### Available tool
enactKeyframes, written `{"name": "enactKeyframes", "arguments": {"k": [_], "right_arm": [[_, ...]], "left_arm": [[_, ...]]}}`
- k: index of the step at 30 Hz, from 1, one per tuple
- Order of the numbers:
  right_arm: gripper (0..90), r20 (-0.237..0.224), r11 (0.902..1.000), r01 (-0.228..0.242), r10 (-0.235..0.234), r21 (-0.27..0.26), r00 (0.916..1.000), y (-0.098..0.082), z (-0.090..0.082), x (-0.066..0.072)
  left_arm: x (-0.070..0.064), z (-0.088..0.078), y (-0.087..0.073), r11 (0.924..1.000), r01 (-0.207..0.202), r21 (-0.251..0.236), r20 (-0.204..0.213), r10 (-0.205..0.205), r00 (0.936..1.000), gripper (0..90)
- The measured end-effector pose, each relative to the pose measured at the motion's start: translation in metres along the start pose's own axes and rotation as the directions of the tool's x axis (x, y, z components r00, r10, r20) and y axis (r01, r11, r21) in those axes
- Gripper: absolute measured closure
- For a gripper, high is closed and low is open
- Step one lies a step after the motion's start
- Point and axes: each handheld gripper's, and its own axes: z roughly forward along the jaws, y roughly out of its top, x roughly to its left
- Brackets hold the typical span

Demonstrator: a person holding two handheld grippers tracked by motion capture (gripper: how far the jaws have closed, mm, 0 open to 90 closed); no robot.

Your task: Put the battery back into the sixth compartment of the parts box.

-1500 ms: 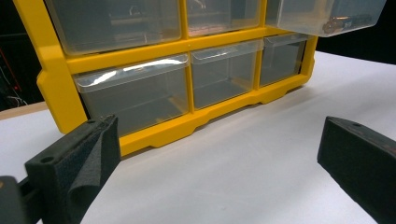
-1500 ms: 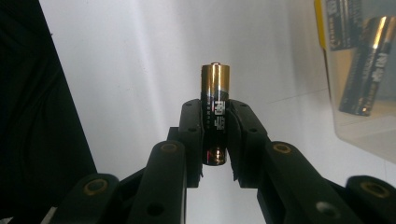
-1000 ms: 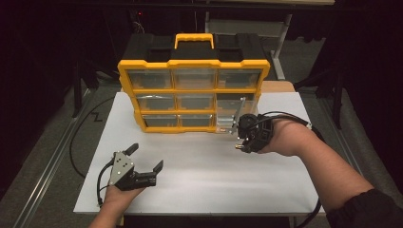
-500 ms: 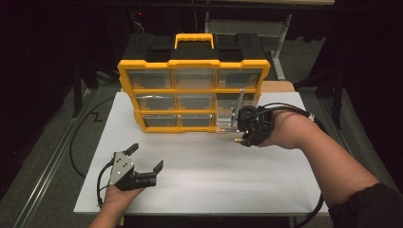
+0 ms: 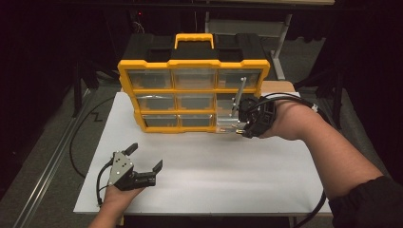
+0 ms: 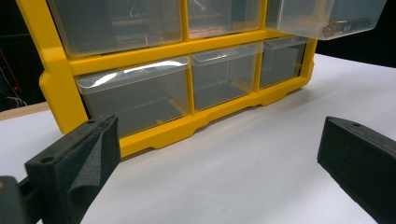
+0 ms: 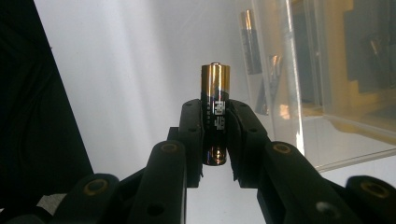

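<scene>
The drawer organizer (image 5: pixel 190 95) stands upright at the upper centre of the high view, on the far part of the counter (image 5: pixel 214 175). At its lower right corner a pulled-out drawer (image 5: pixel 227 124) juts forward. Just right of that drawer, the right claw (image 5: pixel 242 130) pinches a battery (image 7: pixel 215 119). Lower left of the frame, well apart, the left claw (image 5: pixel 145 159) sits over the counter's near edge.

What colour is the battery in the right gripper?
Black with gold ends; the battery shows best in the right gripper view.

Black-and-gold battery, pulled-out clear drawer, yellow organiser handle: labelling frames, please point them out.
Black-and-gold battery (image 7: pixel 215 109), right gripper view, black label between the pads.
Pulled-out clear drawer (image 6: pixel 322 14), left gripper view, front wall.
Yellow organiser handle (image 5: pixel 194 37), high view, top bar.
</scene>
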Motion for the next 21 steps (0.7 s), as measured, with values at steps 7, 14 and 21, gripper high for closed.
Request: {"name": "enactKeyframes", "arguments": {"k": [7,14,21], "right_arm": [[78.7,0.007,1.0000,-0.003,0.003,-0.007,1.0000,0.003,-0.005,-0.003],[78.6,0.002,0.9999,0.014,-0.014,0.005,0.9999,0.008,-0.005,-0.007],[78.6,0.011,1.0000,0.009,-0.009,0.001,0.9999,0.015,-0.009,-0.013]], "left_arm": [[-0.001,0.000,0.000,1.0000,-0.003,0.006,0.005,0.003,1.0000,0.4],[-0.001,0.001,0.000,0.9999,-0.009,0.009,0.008,0.009,0.9999,0.4],[0.000,0.000,0.000,1.0000,-0.003,0.004,0.007,0.003,1.0000,0.4]]}}
